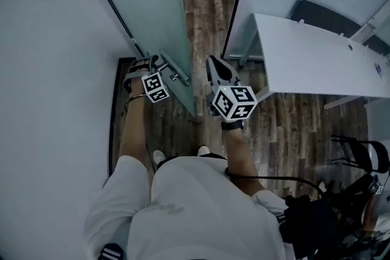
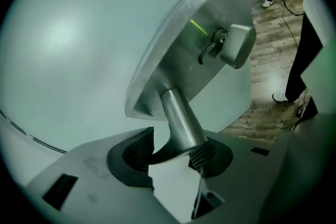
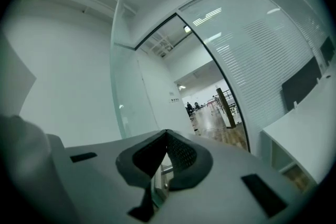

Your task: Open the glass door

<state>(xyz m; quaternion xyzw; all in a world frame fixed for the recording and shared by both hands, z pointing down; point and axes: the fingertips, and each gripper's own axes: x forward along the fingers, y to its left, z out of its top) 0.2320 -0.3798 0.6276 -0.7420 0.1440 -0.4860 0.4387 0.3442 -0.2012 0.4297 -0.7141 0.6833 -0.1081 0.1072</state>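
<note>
Left tongs: the left gripper [image 2: 170, 150] has its jaws wide apart and presses on nothing
Between its jaws: the round silver metal handle post [image 2: 179, 119], which leans on the right ribbed pad, with a gap at the left pad
Right tongs: the right gripper [image 3: 167, 139] has its jaws closed together and holds nothing
Door: the tall frosted glass door [image 1: 146, 3] stands partly swung open; in the head view its free edge is between the two grippers
Door hardware: the post goes up to a flat silver metal plate [image 2: 181, 60] on the glass, which carries a small grey lock knob [image 2: 234, 45]
Surroundings: brown wooden plank floor [image 1: 207, 9] shows through the doorway, and a long white desk [image 1: 317, 58] is at the right
</note>
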